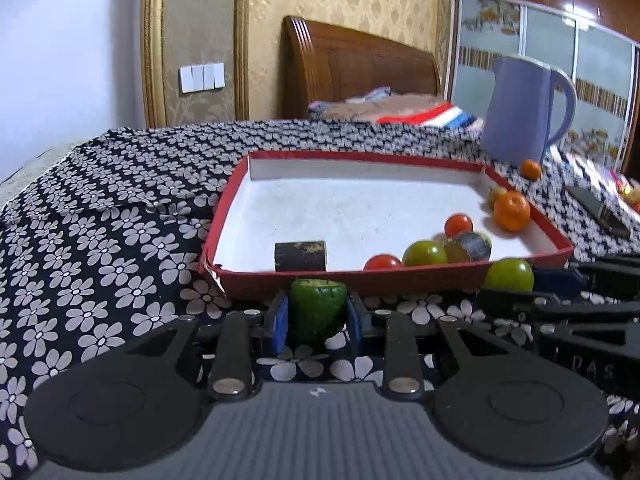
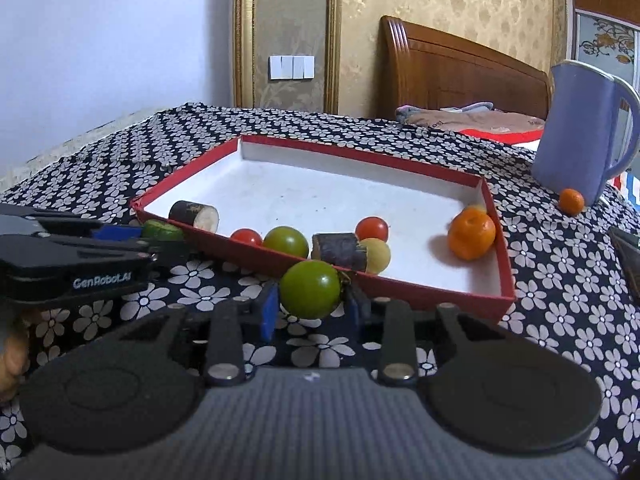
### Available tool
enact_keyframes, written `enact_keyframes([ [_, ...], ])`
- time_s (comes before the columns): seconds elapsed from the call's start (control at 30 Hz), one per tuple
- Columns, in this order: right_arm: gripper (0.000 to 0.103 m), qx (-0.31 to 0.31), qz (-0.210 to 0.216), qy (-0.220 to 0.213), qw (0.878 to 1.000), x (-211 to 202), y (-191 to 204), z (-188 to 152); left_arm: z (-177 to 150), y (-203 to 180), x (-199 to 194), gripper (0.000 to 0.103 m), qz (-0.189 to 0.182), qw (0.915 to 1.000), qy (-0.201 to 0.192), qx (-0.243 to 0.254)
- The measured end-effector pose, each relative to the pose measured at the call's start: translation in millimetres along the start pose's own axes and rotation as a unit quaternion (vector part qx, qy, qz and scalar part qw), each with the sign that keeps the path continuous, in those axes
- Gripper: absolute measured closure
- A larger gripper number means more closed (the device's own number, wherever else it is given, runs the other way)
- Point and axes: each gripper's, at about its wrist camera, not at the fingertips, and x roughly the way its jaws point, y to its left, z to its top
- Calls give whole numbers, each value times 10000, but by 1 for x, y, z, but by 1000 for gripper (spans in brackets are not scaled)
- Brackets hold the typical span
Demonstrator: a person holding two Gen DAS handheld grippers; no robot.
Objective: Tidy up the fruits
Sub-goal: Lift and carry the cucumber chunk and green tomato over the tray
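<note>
Both grippers sit low at the near wall of the red tray (image 1: 384, 280), each loaded. The left gripper (image 1: 318, 316) pinches a green ribbed piece (image 1: 318, 308) between its blue pads, just short of the tray wall; the right gripper (image 2: 310, 306) pinches a round green fruit (image 2: 310, 289), likewise outside the wall and near it. Inside the tray lie two red tomatoes, a second green fruit (image 2: 286, 241), an orange (image 2: 471, 238), a pale fruit and two dark cut cylinders (image 2: 194, 216). One small orange (image 2: 571, 201) rests on the floral cloth (image 2: 560, 300) beside the blue jug (image 2: 584, 128), well apart from the tray. Risks, as judged: either load could clip the wall if carried forward too low, tipping the light tray; the round fruit may roll from its narrow grip, or knock the cluster just behind the wall; the two grippers are close and could collide.
</note>
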Motion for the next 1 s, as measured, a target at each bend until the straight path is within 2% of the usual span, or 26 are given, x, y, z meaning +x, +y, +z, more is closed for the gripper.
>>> enact_keyframes([
  [0.17, 71, 42, 47, 20, 10000, 0, 0, -3, 1, 3, 17, 74, -87, 9994, 312, -100],
  [0.47, 71, 55, 97, 36, 9999, 2, -1, -5, 3, -3, 26, 74, 81, 9994, 331, 84],
  [0.53, 71, 56, 107, 43, 9999, 3, -1, -6, 4, 0, 25, 74, 37, 9994, 348, -25],
  [0.7, 71, 44, 103, -13, 9999, -1, 0, -4, 0, 3, 11, 75, -146, 9996, 193, -138],
  [1.0, 71, 199, 58, -150, 9997, -8, -3, 1, 16, -12, -12, 75, 15, 9999, -168, 21],
])
